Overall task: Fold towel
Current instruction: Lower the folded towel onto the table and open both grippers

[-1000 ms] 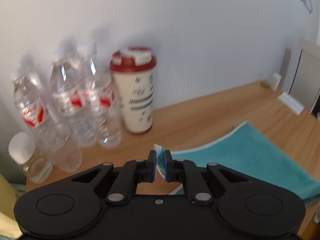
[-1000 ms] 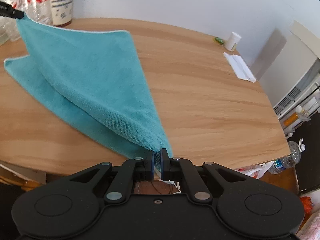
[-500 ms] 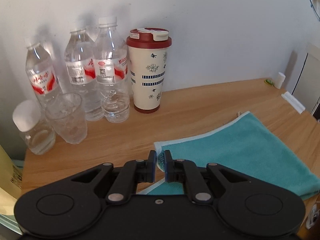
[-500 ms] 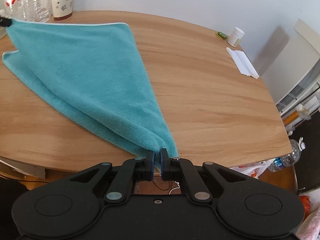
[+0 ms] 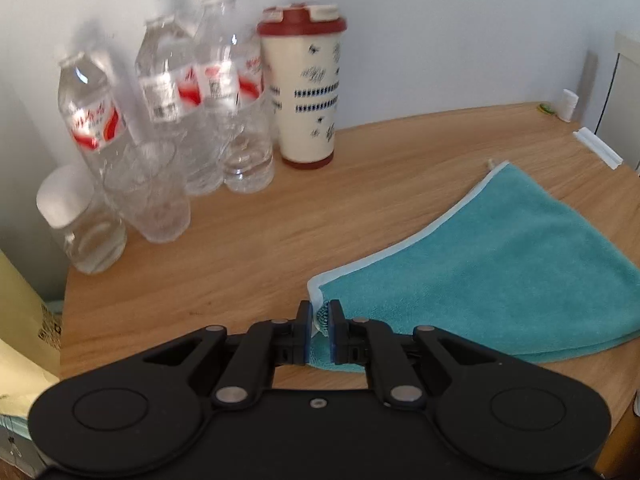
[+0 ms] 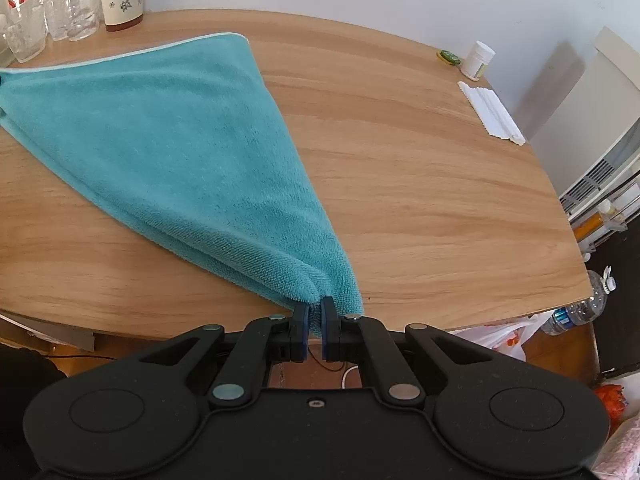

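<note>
A teal towel (image 6: 168, 136) with a pale hem lies doubled over on the wooden table (image 6: 420, 184), its upper layer covering the lower one. My left gripper (image 5: 320, 322) is shut on one corner of the towel (image 5: 492, 264), low over the table near the bottles. Close to the table's near edge, my right gripper (image 6: 315, 318) is shut on the opposite bunched corner. The towel stretches between the two grippers.
Several water bottles (image 5: 168, 120), a clear glass (image 5: 154, 196), a small jar (image 5: 80, 224) and a red-lidded tumbler (image 5: 306, 92) stand by the wall. A white pill bottle (image 6: 477, 60) and a white strip (image 6: 494, 114) sit at the far right. Bags and bottles lie on the floor.
Both grippers have lowered and drawn back with the towel. The raised upper layer has come down onto the lower layer and now lies flatter on the table.
</note>
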Action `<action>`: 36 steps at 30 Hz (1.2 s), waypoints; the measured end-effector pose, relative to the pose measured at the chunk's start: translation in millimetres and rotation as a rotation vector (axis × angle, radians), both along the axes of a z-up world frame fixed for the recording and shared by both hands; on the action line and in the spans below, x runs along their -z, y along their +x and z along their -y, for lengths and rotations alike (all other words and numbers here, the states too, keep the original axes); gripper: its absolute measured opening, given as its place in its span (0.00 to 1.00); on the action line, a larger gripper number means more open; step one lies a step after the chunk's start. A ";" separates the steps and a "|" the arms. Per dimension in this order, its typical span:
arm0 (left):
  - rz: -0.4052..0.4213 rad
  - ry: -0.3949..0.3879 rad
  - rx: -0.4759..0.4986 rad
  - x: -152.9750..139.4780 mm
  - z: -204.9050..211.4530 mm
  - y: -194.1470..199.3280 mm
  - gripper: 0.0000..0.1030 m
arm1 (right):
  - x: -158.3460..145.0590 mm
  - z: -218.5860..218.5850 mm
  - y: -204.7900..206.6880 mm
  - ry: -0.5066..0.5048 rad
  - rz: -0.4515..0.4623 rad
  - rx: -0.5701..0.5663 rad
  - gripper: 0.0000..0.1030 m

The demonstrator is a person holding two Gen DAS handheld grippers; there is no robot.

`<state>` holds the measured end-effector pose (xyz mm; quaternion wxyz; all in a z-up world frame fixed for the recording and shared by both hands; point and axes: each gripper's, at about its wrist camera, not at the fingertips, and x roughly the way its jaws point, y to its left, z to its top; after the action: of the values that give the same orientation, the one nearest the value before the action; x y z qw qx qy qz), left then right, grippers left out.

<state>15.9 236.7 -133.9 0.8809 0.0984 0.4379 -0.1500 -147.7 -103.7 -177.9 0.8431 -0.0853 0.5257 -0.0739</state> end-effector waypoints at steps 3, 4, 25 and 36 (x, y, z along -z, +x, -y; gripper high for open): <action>0.013 0.036 0.028 6.1 2.2 -5.1 0.07 | 1.7 -0.2 1.3 -0.002 -0.008 -0.006 0.05; 0.014 0.038 0.031 7.9 2.0 -5.3 0.07 | 3.1 -0.6 1.9 -0.003 -0.012 -0.009 0.05; -0.061 0.093 0.000 23.4 -9.5 0.9 0.35 | -12.0 16.9 -17.9 -0.023 0.001 -0.026 0.30; -0.085 -0.045 0.078 -21.4 -1.0 20.9 0.48 | -44.0 60.8 -3.0 0.174 0.159 0.155 0.40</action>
<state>36.7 237.6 -112.4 0.8571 0.0888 0.4673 -0.1980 -150.7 -164.5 -133.9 0.8782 0.0352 0.4665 -0.0992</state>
